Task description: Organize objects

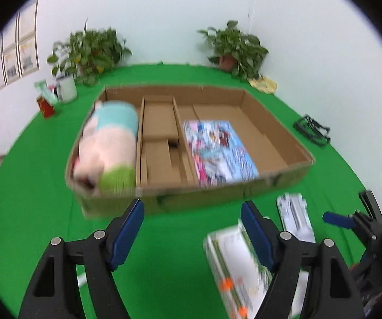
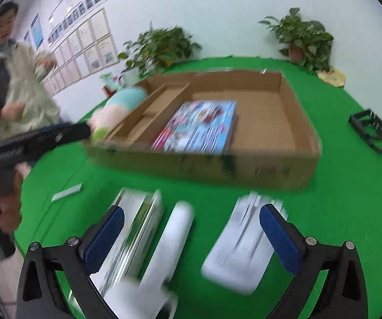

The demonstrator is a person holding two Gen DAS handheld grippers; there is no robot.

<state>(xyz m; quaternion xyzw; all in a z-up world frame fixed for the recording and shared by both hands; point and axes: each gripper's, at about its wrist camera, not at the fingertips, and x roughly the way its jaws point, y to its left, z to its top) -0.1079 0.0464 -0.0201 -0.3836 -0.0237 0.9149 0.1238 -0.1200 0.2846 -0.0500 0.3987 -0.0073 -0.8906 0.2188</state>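
Both grippers stand open and empty near the front edge of the green table point(image 2: 337, 159). The right gripper point(image 2: 192, 235) is nearer the white roll point(image 2: 172, 239), which lies directly between its spread jaws, long axis running toward the cardboard tray point(image 2: 204, 164). The left gripper point(image 1: 192, 224) hangs short of the tray's front wall.
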